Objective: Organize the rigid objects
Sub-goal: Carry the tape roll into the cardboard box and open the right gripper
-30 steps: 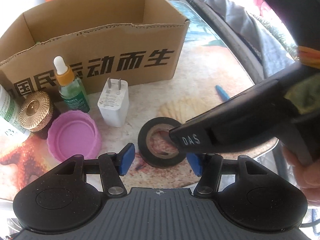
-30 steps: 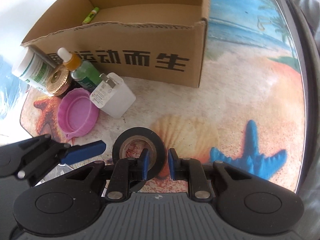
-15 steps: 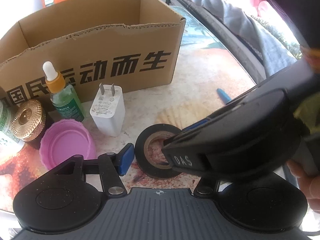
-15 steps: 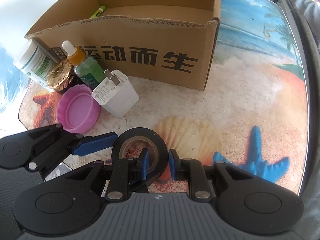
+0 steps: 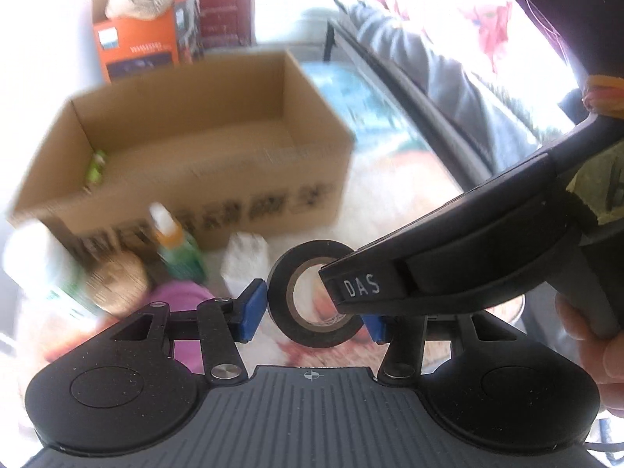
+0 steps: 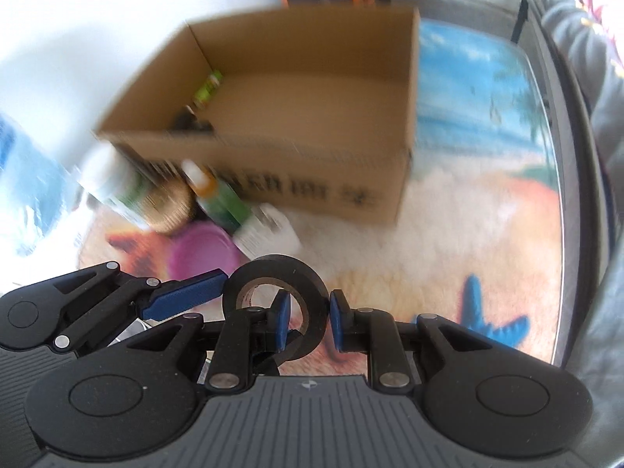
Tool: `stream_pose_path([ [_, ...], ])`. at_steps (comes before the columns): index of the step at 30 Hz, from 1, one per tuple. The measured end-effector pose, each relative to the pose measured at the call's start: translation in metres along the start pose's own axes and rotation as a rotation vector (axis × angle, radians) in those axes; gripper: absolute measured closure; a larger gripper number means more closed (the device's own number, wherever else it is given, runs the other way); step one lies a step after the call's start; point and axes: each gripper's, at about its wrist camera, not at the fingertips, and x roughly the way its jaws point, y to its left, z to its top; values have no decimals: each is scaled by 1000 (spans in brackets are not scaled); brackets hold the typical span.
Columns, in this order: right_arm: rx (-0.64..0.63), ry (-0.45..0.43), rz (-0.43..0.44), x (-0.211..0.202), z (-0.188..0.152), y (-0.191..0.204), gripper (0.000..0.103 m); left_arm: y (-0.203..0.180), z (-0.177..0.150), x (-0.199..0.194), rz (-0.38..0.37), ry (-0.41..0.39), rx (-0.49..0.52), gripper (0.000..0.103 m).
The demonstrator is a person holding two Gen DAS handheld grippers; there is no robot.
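Right up close, our right gripper [image 6: 306,319] has the black tape roll [image 6: 273,292] pinched by its wall: one blue pad sits inside the hole, the other presses on the outer rim, so the roll stands on edge between them. From the left wrist view the same tape roll [image 5: 312,296] shows up between the two blue pads of our left gripper [image 5: 310,312], which are spread wide; the left pad sits just beside the roll's rim, and we can't tell if it touches.

Just past the roll things get blurry, but we can make out a pink lid [image 6: 202,251] on the beach-print mat [image 6: 487,234], a white charger [image 6: 269,230] beside it, then a green dropper bottle [image 6: 222,199] with an orange collar, a gold-topped jar [image 6: 167,202] and a white bottle [image 6: 109,183] with a green label.

Behind those stands the open cardboard box [image 6: 312,179] with black print on its front. Inside, near the left corner, lies a small green tube [image 6: 206,89] and something dark we can't identify. An orange carton [image 5: 136,39] sits farther back.
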Motion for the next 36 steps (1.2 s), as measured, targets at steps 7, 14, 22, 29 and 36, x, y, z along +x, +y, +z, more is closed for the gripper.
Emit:
stream_pose_path([
  [7, -54, -106, 35, -32, 67, 41, 79, 40, 52, -40, 66, -113, 7, 52],
  [14, -62, -82, 132, -9, 167, 60, 79, 105, 115, -27, 108, -106, -23, 51],
  [22, 1, 97, 162, 93, 257, 46, 79, 173, 173, 70, 39, 120, -55, 52],
  [29, 205, 231, 235, 171, 277, 15, 80, 199, 177, 134, 28, 276, -46, 54],
  [36, 324, 259, 283, 212, 269, 6, 81, 197, 173, 155, 81, 315, 42, 54],
])
